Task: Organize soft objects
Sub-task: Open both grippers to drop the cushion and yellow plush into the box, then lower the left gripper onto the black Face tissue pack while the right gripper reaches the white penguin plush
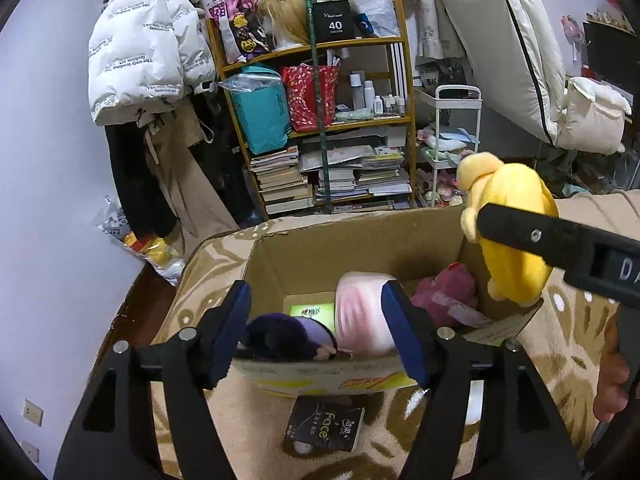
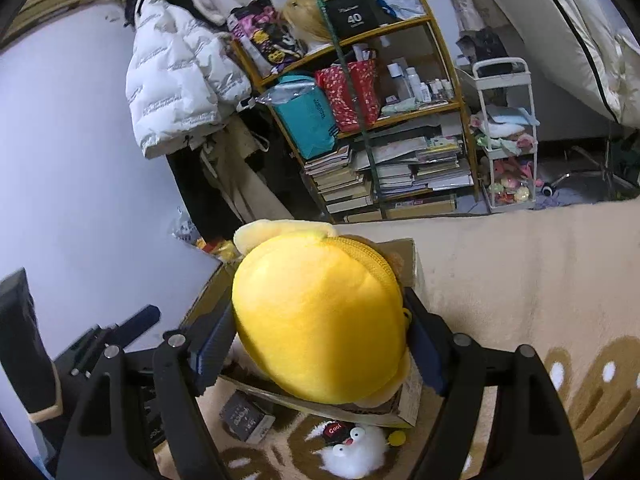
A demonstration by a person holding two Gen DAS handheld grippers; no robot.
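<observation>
A: A cluttered bedroom; a cardboard box (image 1: 360,240) is sitting on a patterned blanket (image 2: 520,280).

B: The right gripper (image 2: 320,344) is clenching a yellow plush toy (image 2: 320,312) above the box's right edge. The left gripper (image 1: 316,328) is hanging released, empty.

A: Advice: centre the toy over the opening before letting go.

I see my yellow plush (image 2: 320,320) held above the cardboard box (image 1: 280,256); pink (image 1: 444,296) and purple (image 1: 280,336) toys, possibly plush, lie inside.
</observation>
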